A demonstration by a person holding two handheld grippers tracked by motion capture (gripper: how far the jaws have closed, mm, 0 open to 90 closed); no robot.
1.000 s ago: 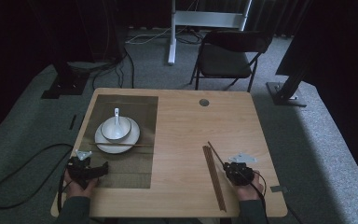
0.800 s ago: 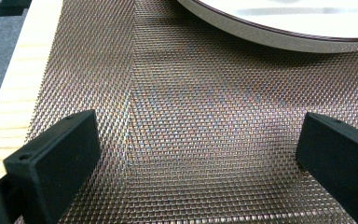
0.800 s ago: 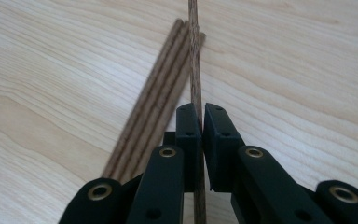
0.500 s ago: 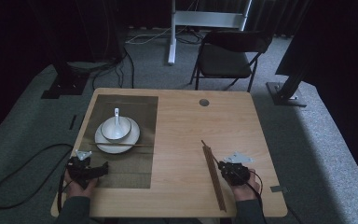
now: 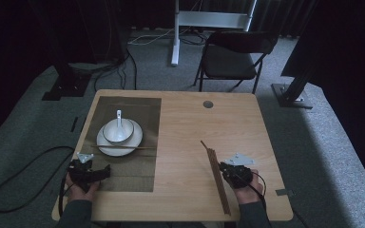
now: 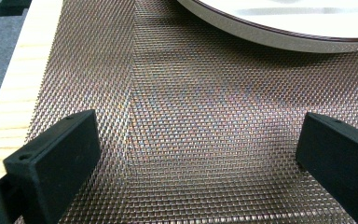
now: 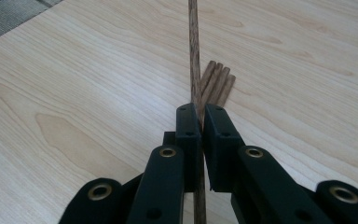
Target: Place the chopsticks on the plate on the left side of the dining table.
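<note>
One chopstick pinched in my right gripper point(image 7: 199, 122)

Its jaws clamp the chopstick point(image 7: 194, 51) above the bundle point(image 7: 217, 84); my left gripper point(image 6: 200, 154) gapes over the mat point(image 6: 191, 93).

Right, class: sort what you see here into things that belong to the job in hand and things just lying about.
Belonging to the job:
- right gripper, shut on one chopstick
- chopstick pile on the table
- mat, plate, bowl, spoon, chopstick across the plate
- left gripper, open over the mat

Lying about:
- chair
- floor cable
</note>
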